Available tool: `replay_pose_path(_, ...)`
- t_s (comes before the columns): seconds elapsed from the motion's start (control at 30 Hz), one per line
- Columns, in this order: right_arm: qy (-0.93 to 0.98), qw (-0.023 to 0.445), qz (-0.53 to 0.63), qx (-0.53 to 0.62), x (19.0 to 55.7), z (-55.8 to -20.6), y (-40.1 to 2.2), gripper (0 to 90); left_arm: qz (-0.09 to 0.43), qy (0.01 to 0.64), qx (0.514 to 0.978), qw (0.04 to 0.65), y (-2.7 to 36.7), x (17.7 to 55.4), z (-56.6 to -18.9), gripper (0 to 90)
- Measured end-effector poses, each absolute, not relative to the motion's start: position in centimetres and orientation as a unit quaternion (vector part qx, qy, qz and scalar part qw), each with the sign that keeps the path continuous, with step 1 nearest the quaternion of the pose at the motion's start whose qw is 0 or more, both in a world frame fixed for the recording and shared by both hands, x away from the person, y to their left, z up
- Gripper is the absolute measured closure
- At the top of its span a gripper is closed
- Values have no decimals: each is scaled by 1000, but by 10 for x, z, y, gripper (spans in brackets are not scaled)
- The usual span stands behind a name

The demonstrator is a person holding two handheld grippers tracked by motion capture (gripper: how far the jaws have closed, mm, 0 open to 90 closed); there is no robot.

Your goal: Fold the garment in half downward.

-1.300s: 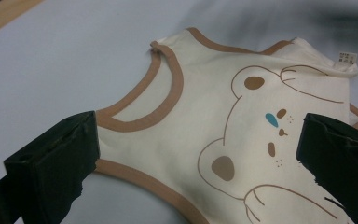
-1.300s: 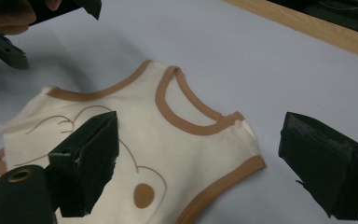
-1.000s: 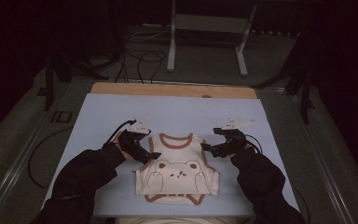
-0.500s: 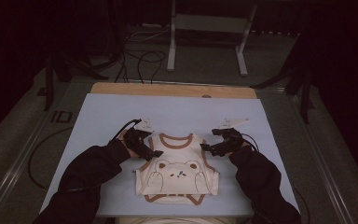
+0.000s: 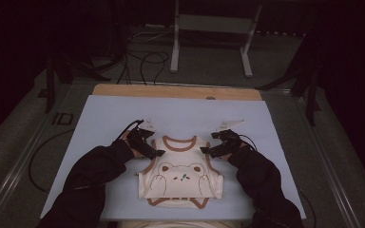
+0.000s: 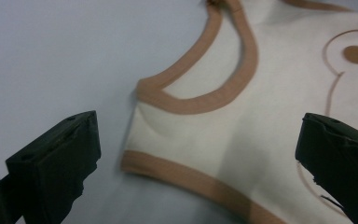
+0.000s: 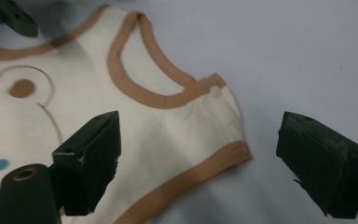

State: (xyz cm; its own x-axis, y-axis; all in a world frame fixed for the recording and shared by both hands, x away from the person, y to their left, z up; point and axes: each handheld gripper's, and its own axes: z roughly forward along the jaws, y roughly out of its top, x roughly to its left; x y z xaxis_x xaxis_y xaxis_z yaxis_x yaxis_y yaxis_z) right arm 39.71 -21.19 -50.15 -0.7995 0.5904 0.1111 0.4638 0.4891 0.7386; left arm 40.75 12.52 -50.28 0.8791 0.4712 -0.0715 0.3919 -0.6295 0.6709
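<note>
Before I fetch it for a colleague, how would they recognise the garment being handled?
On the pale blue mat, near the person's edge, lies a cream sleeveless vest between two open grippers. Brown trim and a printed bear face mark it.

High view looks down and forward on the table [image 5: 123, 114]; both tool views sit close over the vest [image 5: 180, 175], sharing its shoulders.

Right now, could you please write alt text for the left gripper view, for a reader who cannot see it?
The left tool hangs open over the shoulder strap of a cream baby vest with brown trim, one black jaw at each side. The vest lies flat on a pale blue table cover, with part of a brown printed outline at the right.
</note>
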Motion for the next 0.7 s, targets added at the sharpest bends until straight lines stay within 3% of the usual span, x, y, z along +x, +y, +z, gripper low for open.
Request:
replay_pose_path(0.3, 872, 79, 372, 310, 412, -518, -204, 288, 65, 255, 908, 327, 125, 416, -515, 157)
replay_pose_path(0.53, 879, 93, 359, 300, 415, -522, -196, 364, 83, 263, 902, 331, 127, 421, -519, 355)
replay_pose_path(0.67, 882, 106, 350, 296, 415, -522, -194, 394, 83, 258, 902, 336, 124, 418, -518, 410)
replay_pose_path(0.7, 883, 112, 346, 297, 415, -521, -194, 438, 83, 258, 902, 337, 123, 417, -519, 465)
